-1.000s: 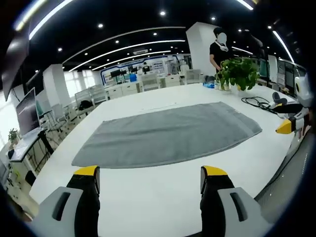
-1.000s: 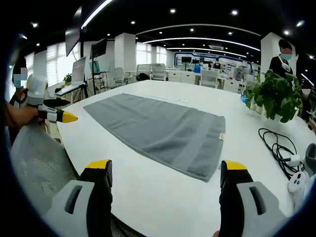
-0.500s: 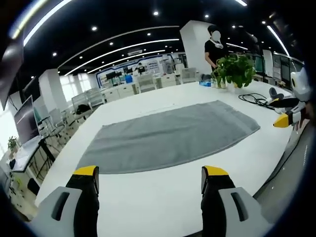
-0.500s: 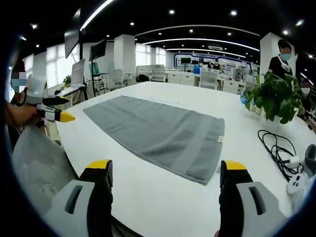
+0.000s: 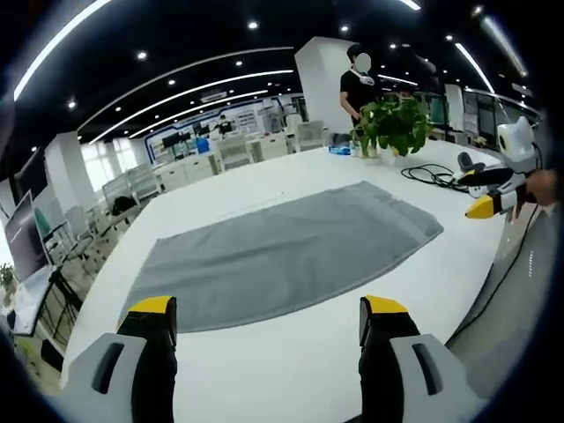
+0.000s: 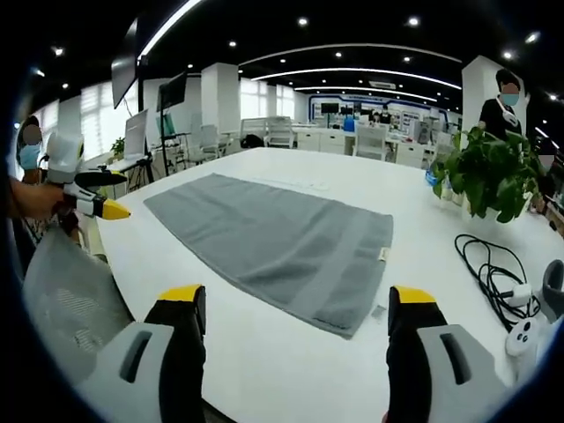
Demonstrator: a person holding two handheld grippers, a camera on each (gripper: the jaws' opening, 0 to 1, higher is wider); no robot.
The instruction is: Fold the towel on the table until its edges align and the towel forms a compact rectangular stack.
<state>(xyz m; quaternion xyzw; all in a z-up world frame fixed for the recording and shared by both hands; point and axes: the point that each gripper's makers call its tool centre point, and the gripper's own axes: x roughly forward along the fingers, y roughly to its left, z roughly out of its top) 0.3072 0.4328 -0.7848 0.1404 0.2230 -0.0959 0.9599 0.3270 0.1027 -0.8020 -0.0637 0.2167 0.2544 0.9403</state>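
Observation:
A grey towel (image 5: 282, 251) lies spread flat on the white table (image 5: 264, 370); in the right gripper view the same towel (image 6: 273, 238) runs from the far left to a near corner by my jaws. My left gripper (image 5: 264, 322) stands open above the table's near edge, short of the towel's long side, nothing between its yellow-tipped fingers (image 5: 154, 308). My right gripper (image 6: 295, 308) is open too, just before the towel's near short end. The right gripper (image 5: 493, 198) shows at the right in the left gripper view, and the left gripper (image 6: 88, 198) at the left in the right gripper view.
A potted plant (image 6: 485, 176) stands at the far right of the table, with a black cable (image 6: 493, 273) and white devices (image 6: 529, 330) beside it. A grey mesh chair back (image 6: 70, 300) is at the table's near edge. A person (image 6: 507, 97) stands behind the plant.
Both cameras shifted slightly; the towel sits a little nearer my jaws in both views. The towel itself has not moved, and both grippers stay open.

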